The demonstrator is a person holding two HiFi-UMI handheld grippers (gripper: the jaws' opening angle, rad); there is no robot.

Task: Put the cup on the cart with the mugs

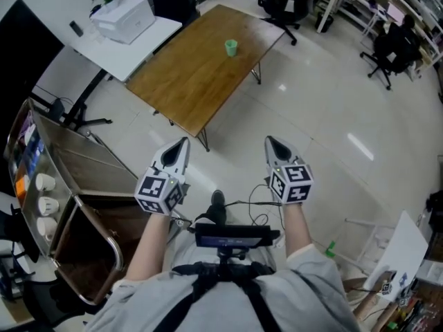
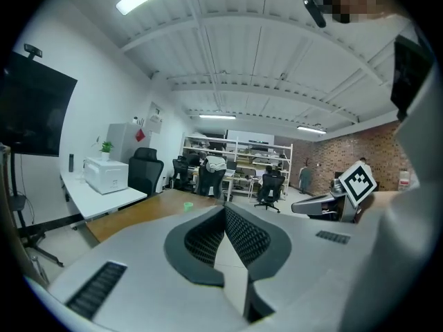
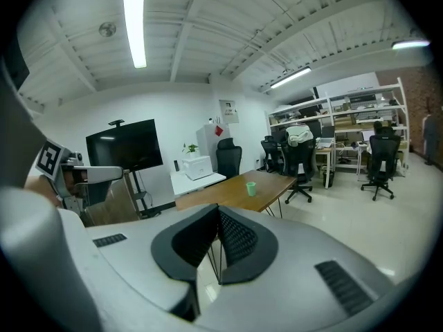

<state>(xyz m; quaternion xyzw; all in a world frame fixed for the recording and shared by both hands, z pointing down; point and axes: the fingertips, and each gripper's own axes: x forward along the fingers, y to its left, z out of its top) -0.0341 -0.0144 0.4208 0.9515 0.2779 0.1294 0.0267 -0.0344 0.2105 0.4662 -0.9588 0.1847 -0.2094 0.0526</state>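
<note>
Nothing of the task is done yet: the cup (image 1: 230, 46) stands alone on the table (image 1: 187, 81), well ahead of me, and the cart (image 1: 83, 154) is down at my left, with what look like white mugs (image 1: 46, 205) at its near end, though they are small at the frame's edge. All that is left is to go to the table, take the cup and carry it back to the cart. I hold both forearms out in front of my waist, level and side by side, pointing towards the table. My left gripper (image 1: 183, 142) has its jaws together on nothing, and my right gripper (image 1: 270, 141) is closed and empty too.
</note>
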